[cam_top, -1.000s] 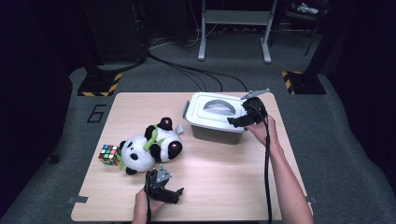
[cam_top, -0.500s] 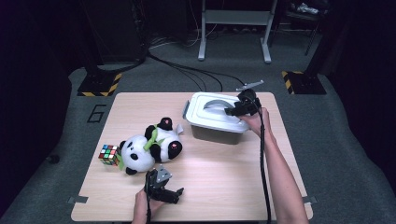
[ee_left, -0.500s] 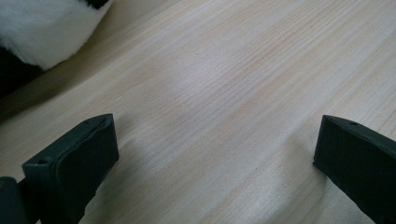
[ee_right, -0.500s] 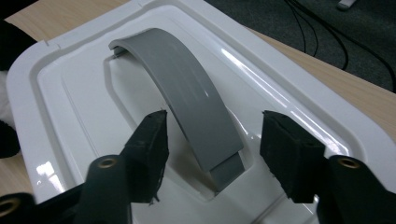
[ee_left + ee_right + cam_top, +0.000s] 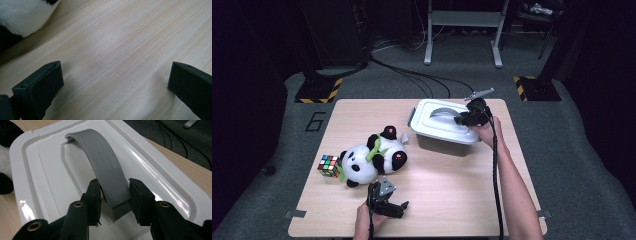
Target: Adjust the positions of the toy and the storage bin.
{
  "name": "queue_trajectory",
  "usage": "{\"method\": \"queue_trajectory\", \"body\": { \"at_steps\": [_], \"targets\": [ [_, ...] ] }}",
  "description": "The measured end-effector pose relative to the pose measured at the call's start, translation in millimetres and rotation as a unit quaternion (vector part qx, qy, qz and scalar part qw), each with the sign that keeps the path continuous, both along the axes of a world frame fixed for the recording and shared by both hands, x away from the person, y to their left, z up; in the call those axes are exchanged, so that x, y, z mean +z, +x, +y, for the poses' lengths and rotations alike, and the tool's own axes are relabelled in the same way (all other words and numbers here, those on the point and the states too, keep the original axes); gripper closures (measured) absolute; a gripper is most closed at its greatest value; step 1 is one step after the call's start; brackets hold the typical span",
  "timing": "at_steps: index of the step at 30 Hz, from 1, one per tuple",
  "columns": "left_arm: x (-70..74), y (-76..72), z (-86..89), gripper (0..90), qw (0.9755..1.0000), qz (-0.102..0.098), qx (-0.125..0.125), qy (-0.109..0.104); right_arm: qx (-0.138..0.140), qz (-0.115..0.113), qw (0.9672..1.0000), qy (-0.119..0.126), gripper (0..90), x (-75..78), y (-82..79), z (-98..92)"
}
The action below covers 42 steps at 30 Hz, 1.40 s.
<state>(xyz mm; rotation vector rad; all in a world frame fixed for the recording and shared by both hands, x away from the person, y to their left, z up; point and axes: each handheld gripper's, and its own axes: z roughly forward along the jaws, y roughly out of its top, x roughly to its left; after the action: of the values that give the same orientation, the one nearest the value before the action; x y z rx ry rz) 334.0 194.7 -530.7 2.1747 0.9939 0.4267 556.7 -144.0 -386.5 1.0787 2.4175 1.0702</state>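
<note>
Box point(image 5: 439, 142) at table's 2 o'clock, lid point(image 5: 50, 182) on. Right gripper point(image 5: 113, 195) jaws just closing, now clamped on handle point(image 5: 107, 170). Lift pending. Left gripper point(image 5: 387, 204) idle at 6, jaws wide, nothing between.

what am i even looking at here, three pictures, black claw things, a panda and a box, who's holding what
A person sits at a wooden table and holds a hand tool in each hand: a two-jaw gripper with a small camera on it.

The high view looks down from above. The other two pictures come from the gripper cameras, looking along the black jaws.

On the table lie a plush panda, a puzzle cube beside it, and a white box with a lid.

The right gripper has just been closing its jaws on the lid's grey handle and now pinches it. The left gripper rests open near the panda, holding nothing.
</note>
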Motion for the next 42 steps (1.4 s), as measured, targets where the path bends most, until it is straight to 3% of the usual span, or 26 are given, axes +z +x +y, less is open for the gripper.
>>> {"method": "queue_trajectory", "body": {
  "at_steps": [11,17,29,34,42],
  "targets": [
    [0.0,0.0,0.0,0.0,1.0000,0.001,0.000,-0.001,-0.012,0.005,0.9997,-0.023,64.5,3.2,-21.3,5.6],
    [0.2,0.1,0.2,0.0,1.0000,0.002,-0.001,-0.001,-0.022,0.005,0.9995,-0.020,64.6,3.0,-33.0,6.7],
    [0.5,0.1,0.4,0.0,1.0000,0.003,-0.003,0.000,-0.052,0.025,0.9982,-0.013,64.2,4.8,-61.6,10.5],
    [0.0,-0.3,-0.3,0.0,1.0000,0.004,0.000,-0.003,-0.035,0.017,0.9991,-0.018,52.5,7.2,-62.0,13.3],
    [0.0,-0.2,0.0,0.0,1.0000,0.003,-0.004,-0.001,0.021,-0.023,0.9992,-0.024,50.3,23.6,-46.3,30.1]
  ]
}}
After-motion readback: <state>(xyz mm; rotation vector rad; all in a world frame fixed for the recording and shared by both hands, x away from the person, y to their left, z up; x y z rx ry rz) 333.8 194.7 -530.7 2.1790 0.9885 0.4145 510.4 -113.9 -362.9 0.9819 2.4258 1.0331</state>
